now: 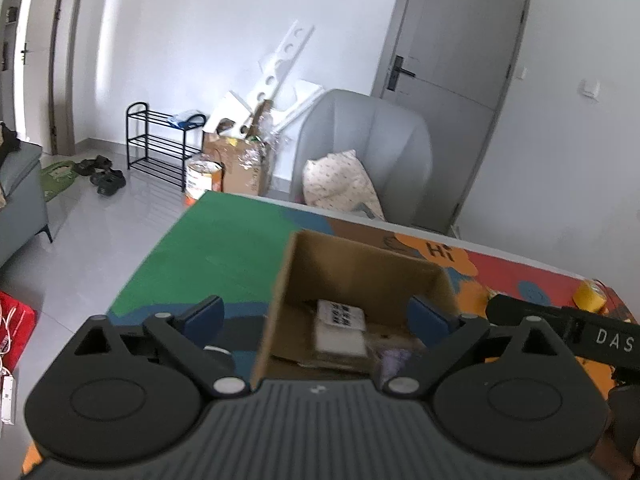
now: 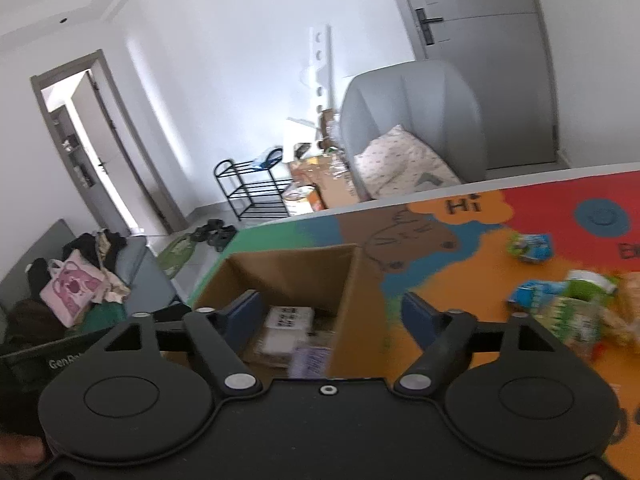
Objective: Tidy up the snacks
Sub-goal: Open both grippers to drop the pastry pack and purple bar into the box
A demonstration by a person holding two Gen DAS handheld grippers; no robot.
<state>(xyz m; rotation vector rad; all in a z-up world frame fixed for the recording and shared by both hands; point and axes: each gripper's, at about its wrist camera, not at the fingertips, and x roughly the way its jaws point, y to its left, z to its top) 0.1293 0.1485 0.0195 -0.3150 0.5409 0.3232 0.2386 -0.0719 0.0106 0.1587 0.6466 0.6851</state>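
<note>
The left gripper (image 1: 316,316) hangs with jaws spread wide and empty astride the near left wall of the box (image 1: 320,264), likely to steady it. The box already holds 2 or 3 packets (blurred). The right gripper (image 2: 332,312) straddles its right wall, likewise wide and empty, with loose snacks (image 2: 568,304) waiting on the mat (image 2: 440,280) farther right.

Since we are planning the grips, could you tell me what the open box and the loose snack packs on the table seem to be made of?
The box looks like plain brown corrugated cardboard, matte, with raw-cut edges. The snack packs appear to be thin glossy plastic film, crinkled, with printed blue and green faces, though blur leaves this uncertain.
</note>
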